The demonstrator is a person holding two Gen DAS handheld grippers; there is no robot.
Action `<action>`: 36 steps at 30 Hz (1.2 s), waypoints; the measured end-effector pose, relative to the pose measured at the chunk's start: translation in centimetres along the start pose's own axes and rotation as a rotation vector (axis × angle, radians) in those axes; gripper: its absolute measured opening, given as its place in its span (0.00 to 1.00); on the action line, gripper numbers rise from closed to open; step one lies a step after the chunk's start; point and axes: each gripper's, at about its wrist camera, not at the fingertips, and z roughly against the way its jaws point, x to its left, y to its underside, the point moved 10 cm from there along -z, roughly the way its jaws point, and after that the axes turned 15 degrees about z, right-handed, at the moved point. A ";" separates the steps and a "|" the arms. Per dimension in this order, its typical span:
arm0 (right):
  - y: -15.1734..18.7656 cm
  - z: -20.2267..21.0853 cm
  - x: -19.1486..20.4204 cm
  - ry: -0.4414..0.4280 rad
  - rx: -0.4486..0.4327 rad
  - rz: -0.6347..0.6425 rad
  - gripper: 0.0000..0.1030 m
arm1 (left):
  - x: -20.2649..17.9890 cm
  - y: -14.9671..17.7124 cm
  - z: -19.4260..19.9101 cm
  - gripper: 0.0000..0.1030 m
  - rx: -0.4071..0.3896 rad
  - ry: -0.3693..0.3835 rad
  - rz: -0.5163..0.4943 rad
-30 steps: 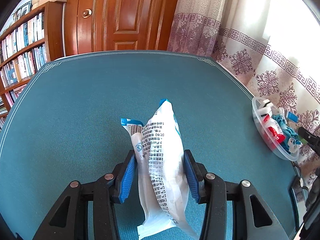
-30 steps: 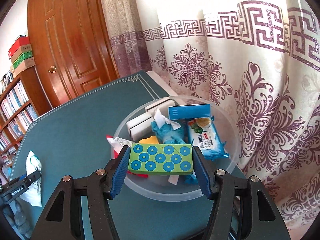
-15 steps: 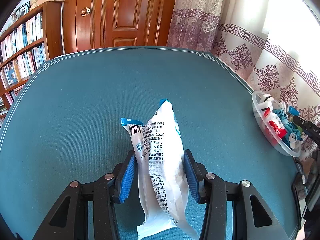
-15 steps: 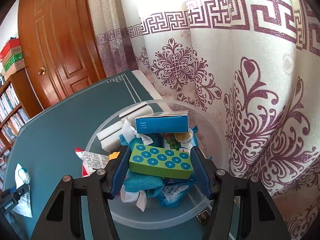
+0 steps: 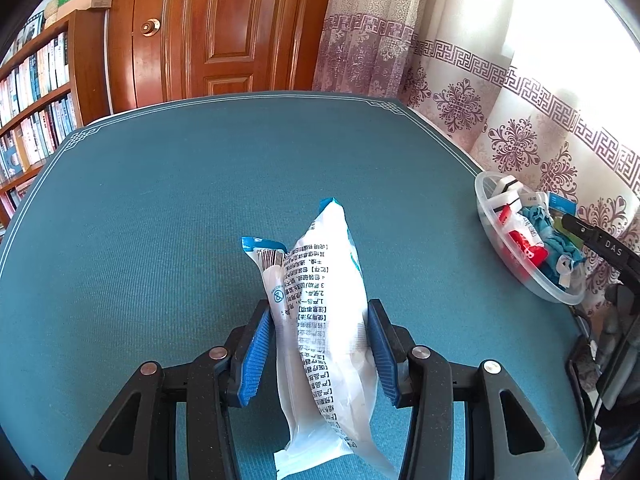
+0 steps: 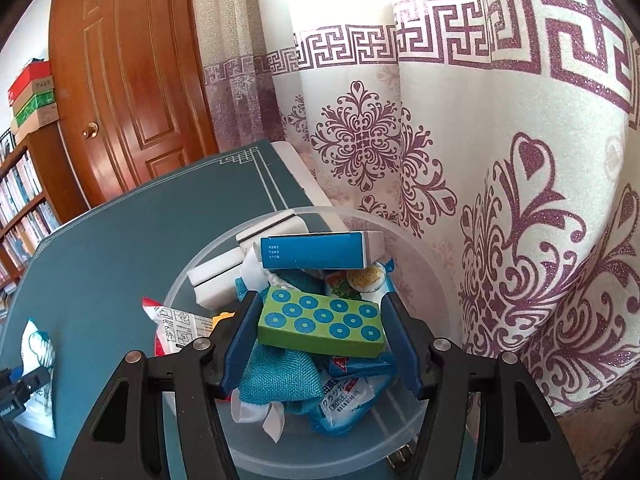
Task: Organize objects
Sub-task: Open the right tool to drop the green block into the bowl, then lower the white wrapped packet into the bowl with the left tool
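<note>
Left gripper [image 5: 318, 344]: blue pads clamped on white printed packet [image 5: 326, 320], one pad on each side; packet stands on edge, tip pointing away, tail hanging below the fingers.
Packet position: over the teal table [image 5: 160, 220], well apart from the bowl; also seen at far left edge of right wrist view [image 6: 38, 364].
Right gripper [image 6: 320, 334]: pinching green block with blue dots [image 6: 322, 326] by its two short ends, block slightly tilted.
Block position: over the clear plastic bowl [image 6: 436, 264], above the pile; touching the teal cloth [image 6: 280, 372] beneath or just clear of it, hard to tell.
Bowl contents: blue box [image 6: 316, 250], white blocks [image 6: 224, 272], snack packets [image 6: 348, 392], red-white packet [image 6: 176, 328].
Bowl location: table's right edge, beside patterned curtain [image 6: 500, 200].
Background: wooden door [image 5: 224, 28], bookshelf [image 5: 36, 96].
</note>
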 end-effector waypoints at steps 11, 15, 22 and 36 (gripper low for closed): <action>1.0 4.1 -0.4 -0.019 -0.060 -0.013 0.68 | -4.8 0.3 0.1 0.48 0.017 0.047 -0.072; 1.9 5.2 -0.1 -0.033 -0.070 0.000 0.68 | -7.6 0.2 0.3 0.48 0.029 0.089 -0.101; 3.0 6.4 0.1 -0.057 -0.079 0.025 0.68 | -14.3 -0.2 0.8 0.48 0.061 0.208 -0.148; 4.8 5.9 0.3 -0.106 -0.051 0.013 0.68 | -23.8 -0.5 -1.4 0.48 0.081 0.301 -0.218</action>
